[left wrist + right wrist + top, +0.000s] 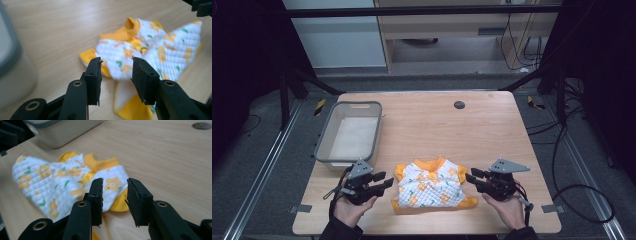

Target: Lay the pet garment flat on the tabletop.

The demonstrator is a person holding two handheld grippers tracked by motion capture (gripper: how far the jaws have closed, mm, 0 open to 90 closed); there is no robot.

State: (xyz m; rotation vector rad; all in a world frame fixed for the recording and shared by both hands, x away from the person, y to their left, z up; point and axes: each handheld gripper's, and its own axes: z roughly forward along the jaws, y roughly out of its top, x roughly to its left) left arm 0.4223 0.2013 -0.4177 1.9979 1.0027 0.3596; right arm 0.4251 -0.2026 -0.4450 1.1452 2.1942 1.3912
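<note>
Honestly, both the left gripper (pixel 384 181) and right gripper (pixel 470 177) sit spread, pinching nothing, beside the folded baby top (pixel 430 184); a careless grab could undo that fold.

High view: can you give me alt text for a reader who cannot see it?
A folded white baby top with orange flowers and trim lies near the front of a wooden table, between the left tool and right tool, both open. A grey basin sits at back left.

the basin (pixel 10 70) is blurred and cut off by the left gripper view's edge.
</note>
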